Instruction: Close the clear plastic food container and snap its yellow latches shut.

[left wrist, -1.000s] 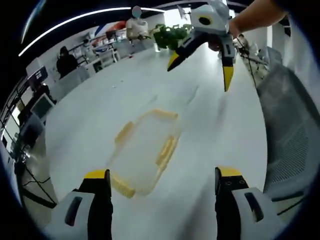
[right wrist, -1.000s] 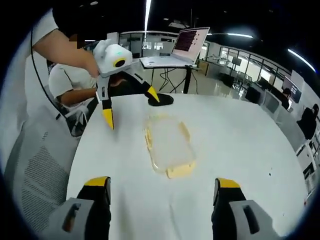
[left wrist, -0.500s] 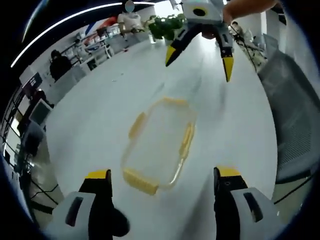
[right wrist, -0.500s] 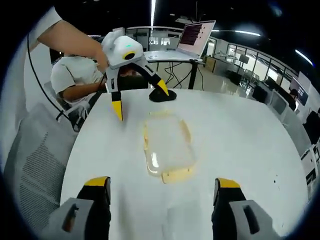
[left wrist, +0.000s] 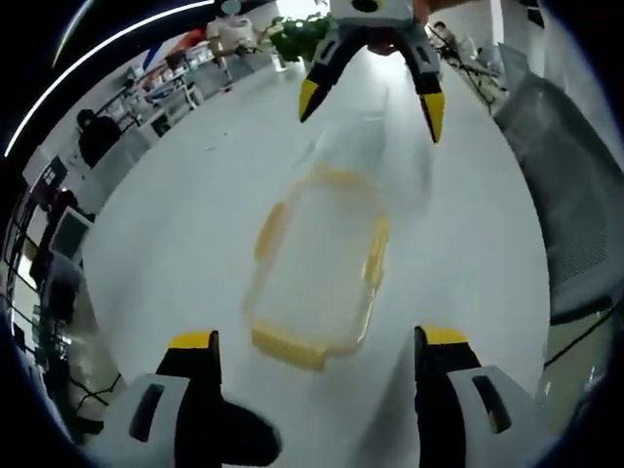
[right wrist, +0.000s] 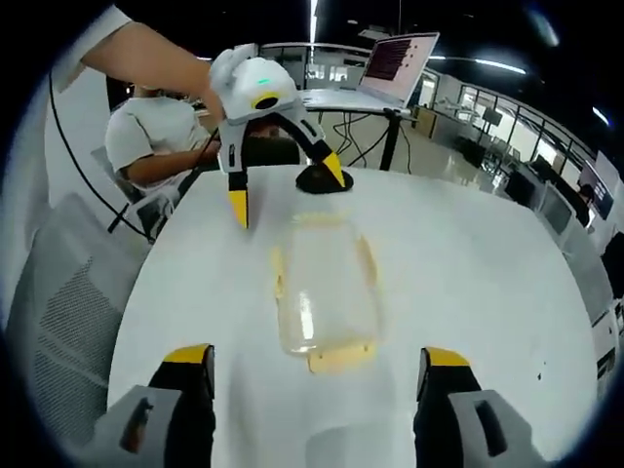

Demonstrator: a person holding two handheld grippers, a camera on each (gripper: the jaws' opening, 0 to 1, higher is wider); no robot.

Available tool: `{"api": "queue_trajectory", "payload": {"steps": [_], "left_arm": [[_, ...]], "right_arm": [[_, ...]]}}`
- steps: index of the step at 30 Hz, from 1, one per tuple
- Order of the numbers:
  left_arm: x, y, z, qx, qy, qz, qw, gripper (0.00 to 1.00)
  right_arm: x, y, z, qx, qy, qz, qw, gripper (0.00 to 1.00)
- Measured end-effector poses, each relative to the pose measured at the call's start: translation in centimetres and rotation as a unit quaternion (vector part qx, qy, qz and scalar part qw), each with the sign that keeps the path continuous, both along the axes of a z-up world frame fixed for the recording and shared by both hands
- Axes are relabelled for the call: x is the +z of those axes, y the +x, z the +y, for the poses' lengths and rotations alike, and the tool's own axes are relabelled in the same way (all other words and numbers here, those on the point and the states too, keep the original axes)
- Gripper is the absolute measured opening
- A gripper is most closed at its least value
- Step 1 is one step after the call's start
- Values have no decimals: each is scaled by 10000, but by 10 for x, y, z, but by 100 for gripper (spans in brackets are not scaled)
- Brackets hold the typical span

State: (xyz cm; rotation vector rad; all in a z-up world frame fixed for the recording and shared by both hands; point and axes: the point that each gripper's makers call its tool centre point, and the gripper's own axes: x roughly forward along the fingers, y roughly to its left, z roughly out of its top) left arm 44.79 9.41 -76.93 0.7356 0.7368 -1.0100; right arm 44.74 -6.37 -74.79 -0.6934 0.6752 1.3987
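**Both grippers held apart over the container on the white table**

Left gripper view: the left gripper [left wrist: 310,353] rises from the bottom edge with its yellow-tipped jaws spread wide, holding nothing. Between and just beyond them the clear plastic food container [left wrist: 317,268] lies flat on the white table [left wrist: 175,244], with yellow latches [left wrist: 289,348] along its edges. Motion blur makes it hard to tell whether the latches are snapped down. Past the container's far end the right gripper [left wrist: 369,99] hangs above the table, jaws splayed and empty. A grey mesh chair [left wrist: 575,195] stands beside the table, and green plants [left wrist: 297,34] and desks sit far behind.

Right gripper view: the right gripper [right wrist: 310,363] also stands open and empty, with the container [right wrist: 325,285] just ahead of it. A person's hand holds the left gripper [right wrist: 288,190] over the container's far end. Here a black round object [right wrist: 320,181] rests on the table behind it, an open laptop [right wrist: 385,70] sits on a stand, and a seated person in white [right wrist: 156,136] is at the side.
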Motion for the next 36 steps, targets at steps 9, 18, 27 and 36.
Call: {"api": "queue_trajectory", "payload": {"steps": [9, 18, 27, 36], "left_arm": [[-11, 5, 4, -266, 235, 89, 9993, 79], [-22, 10, 11, -574, 601, 180, 9964, 76], [-24, 16, 11, -587, 599, 234, 9962, 75], [-27, 16, 11, -650, 610, 436, 9951, 73]], "right_arm": [[-11, 3, 5, 338, -295, -26, 9990, 83], [-25, 13, 10, 660, -561, -186, 9961, 83], [-36, 20, 10, 684, -753, -114, 9947, 80], [-42, 24, 10, 681, -879, 20, 9938, 74]]}}
